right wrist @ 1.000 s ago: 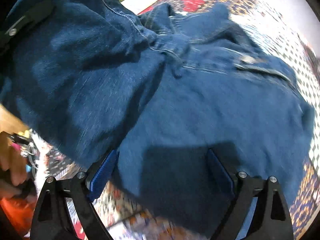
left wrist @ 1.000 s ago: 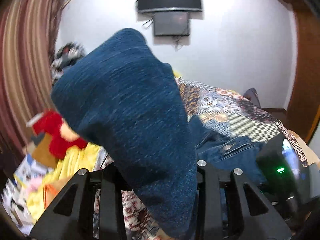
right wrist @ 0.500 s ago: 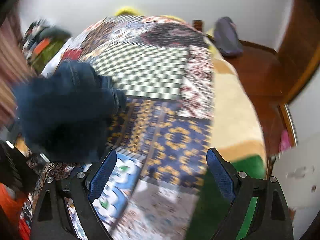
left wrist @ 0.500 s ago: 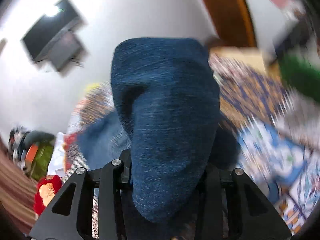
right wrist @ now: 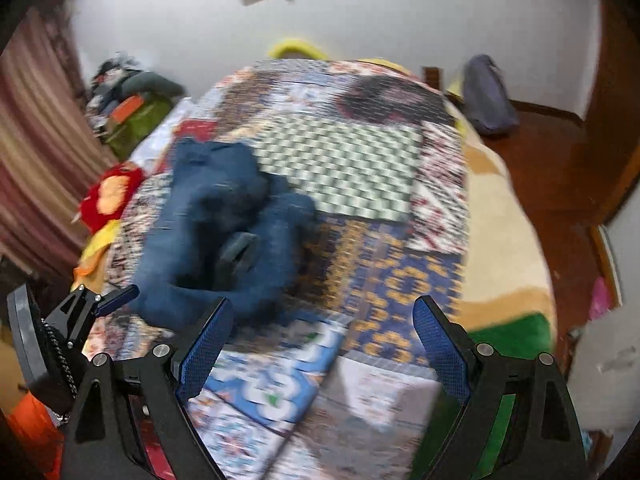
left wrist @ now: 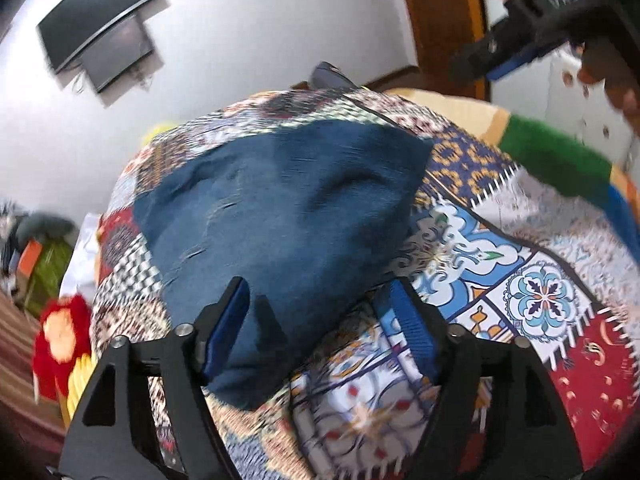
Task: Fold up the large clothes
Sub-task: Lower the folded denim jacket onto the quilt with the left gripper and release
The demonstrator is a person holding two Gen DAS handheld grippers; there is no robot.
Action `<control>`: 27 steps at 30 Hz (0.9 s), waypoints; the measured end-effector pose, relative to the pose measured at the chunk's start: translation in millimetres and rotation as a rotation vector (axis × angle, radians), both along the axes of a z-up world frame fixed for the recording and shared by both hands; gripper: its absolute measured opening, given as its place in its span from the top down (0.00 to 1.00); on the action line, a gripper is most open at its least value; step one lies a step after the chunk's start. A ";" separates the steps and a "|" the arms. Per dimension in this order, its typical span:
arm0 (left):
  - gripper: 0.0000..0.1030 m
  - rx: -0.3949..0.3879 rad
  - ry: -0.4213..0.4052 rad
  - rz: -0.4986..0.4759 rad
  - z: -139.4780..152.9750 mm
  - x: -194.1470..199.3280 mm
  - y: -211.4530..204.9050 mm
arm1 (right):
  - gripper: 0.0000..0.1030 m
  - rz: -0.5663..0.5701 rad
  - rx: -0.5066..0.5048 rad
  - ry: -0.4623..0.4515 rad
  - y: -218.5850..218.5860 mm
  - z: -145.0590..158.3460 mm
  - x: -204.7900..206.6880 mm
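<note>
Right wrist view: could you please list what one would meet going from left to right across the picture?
Striped curtain → red and yellow plush toy → denim garment → checkered patch of the bedspread → grey bag → wooden door frame.

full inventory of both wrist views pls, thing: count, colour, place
denim garment: 1, dark blue, bunched on the bed, its near edge between the left fingers
patchwork bedspread: 1, multicolour, covers the bed
blanket: 1, beige and green, bed's right edge
plush toy: 1, red and yellow, left of the bed
green bag: 1, green with orange, by the curtain
clothes pile: 1, dark, on the green bag
curtain: 1, striped red-brown, far left
TV: 1, black, on the white wall
grey bag: 1, on the floor beyond the bed
wooden floor: brown, right of the bed
left gripper: open, blue pads, over the garment edge
right gripper: open, blue pads, above the bedspread
</note>
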State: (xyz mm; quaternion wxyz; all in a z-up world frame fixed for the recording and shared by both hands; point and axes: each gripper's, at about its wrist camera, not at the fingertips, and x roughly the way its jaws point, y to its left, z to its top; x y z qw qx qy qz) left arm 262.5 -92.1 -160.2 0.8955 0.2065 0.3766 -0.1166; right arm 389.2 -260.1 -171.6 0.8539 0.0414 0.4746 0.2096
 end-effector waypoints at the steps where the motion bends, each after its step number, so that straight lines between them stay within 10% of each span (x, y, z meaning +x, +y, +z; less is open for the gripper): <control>1: 0.24 -0.010 -0.008 0.021 4.8 -0.9 7.5 | 0.12 0.021 0.012 -0.005 8.2 2.9 0.0; 6: 0.04 -0.041 -0.058 0.146 25.8 2.1 46.5 | 0.12 0.128 0.063 -0.016 58.6 12.6 8.7; 13: 0.03 -0.066 -0.042 0.307 18.2 24.6 89.8 | 0.12 0.173 0.018 0.077 105.0 -27.6 40.6; 19: 0.03 -0.183 0.140 0.346 -30.0 37.5 108.8 | 0.07 0.108 0.058 0.218 74.1 -89.1 55.8; 27: 0.00 -0.310 0.221 0.349 -48.1 32.4 125.2 | 0.01 0.123 0.045 0.183 53.1 -110.0 35.4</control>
